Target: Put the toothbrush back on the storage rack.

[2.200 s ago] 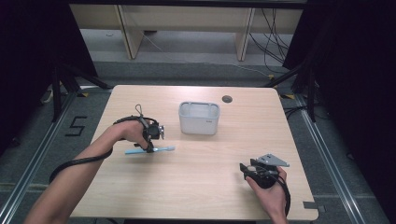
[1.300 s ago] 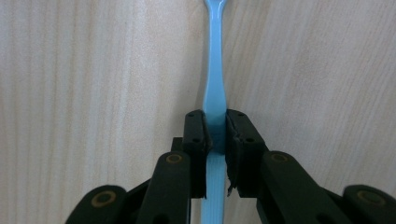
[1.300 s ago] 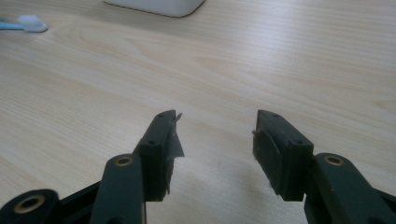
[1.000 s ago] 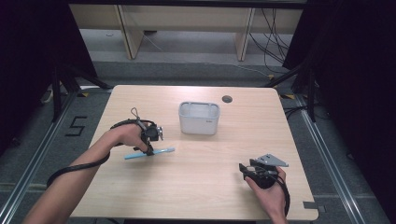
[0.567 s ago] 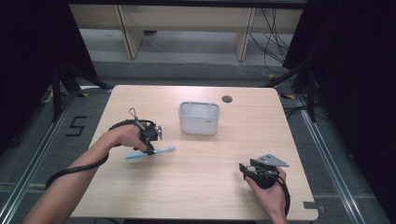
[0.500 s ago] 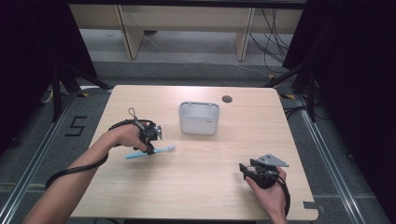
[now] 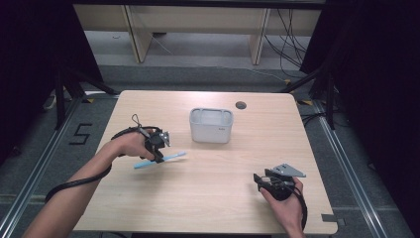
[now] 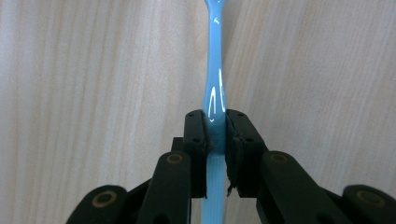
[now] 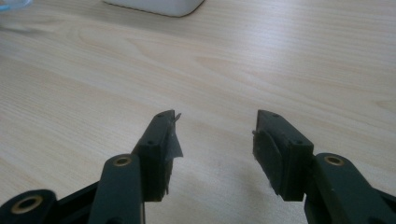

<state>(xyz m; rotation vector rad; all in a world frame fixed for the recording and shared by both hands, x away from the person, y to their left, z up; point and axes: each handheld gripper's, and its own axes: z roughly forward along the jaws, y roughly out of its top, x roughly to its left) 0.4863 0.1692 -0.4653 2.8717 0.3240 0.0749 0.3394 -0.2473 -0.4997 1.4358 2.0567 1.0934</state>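
A light blue toothbrush (image 7: 161, 159) is held just above the wooden table (image 7: 213, 198), left of centre. My left gripper (image 7: 157, 154) is shut on its handle; in the left gripper view the two pads (image 8: 196, 140) press the blue handle (image 8: 215, 88) from both sides. A white rectangular bin (image 7: 211, 125) stands behind it, near the table's middle back. My right gripper (image 7: 261, 180) rests near the front right, held in a hand, its jaws open with nothing between them (image 9: 215, 135).
A dark round hole (image 7: 241, 105) sits in the tabletop behind the bin. The white bin's base (image 9: 154, 6) shows at the top of the right gripper view. Bare wood lies between the two grippers. Cables trail from both grippers.
The left gripper with the toothbrush has shifted slightly right and toward the bin, and the brush now tilts up at its right end. The right gripper has not moved.
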